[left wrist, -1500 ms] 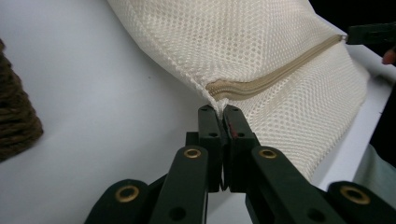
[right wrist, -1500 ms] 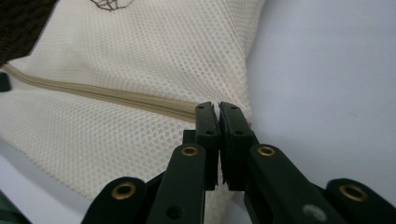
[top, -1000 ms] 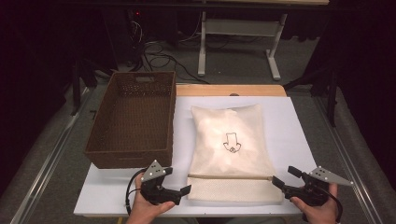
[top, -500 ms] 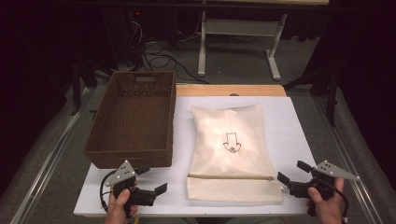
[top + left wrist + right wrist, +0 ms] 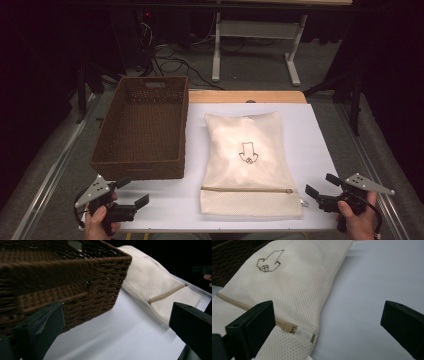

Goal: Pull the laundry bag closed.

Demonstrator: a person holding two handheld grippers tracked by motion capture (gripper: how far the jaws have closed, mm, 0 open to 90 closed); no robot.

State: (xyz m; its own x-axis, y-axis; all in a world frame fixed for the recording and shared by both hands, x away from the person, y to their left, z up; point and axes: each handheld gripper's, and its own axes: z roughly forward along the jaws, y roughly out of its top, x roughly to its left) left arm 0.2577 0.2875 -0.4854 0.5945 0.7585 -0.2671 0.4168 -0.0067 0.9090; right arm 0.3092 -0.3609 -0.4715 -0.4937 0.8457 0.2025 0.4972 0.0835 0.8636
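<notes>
A cream mesh bag with a small line drawing lies flat on the white table, its zipper across the near end. To its left stands a brown wicker basket. My left gripper hovers open at the table's front left corner, near the basket, with the bag farther off. My right gripper is open just right of the bag's near right corner. Its jaws have just been opening and grip nothing. The zipper pull lies close ahead of the right gripper.
A wooden strip runs along the table's far edge. Metal rails flank the table on both sides. Behind it stand white desk legs, with cables on the floor. The basket's inside holds nothing.
My left gripper has drawn away leftward from the bag's near left corner to the table's front left corner. My right gripper has slid slightly right, off the bag's near right corner.
</notes>
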